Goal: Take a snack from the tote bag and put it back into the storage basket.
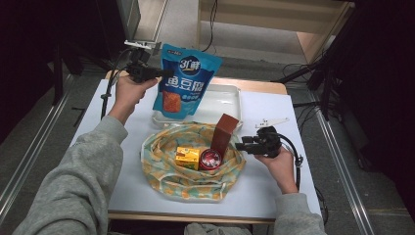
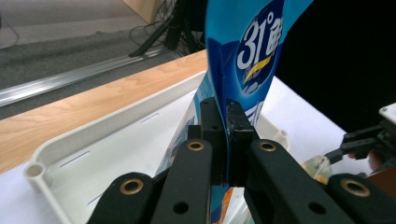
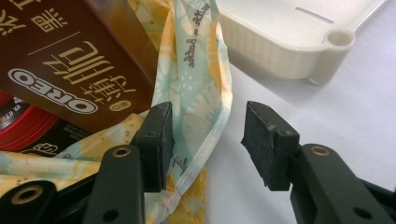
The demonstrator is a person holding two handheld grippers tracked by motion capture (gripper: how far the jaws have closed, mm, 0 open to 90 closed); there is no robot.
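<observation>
- So far, the left gripper, upper left in the high view, pinches the blue snack bag above the white tray.
- Left in the patterned cloth bag, centre frame: brown Oreo box, yellow box, red tin.
- Right gripper stands spread astride the cloth rim, not gripping.
- Judging by this, unpacking has only begun.
</observation>
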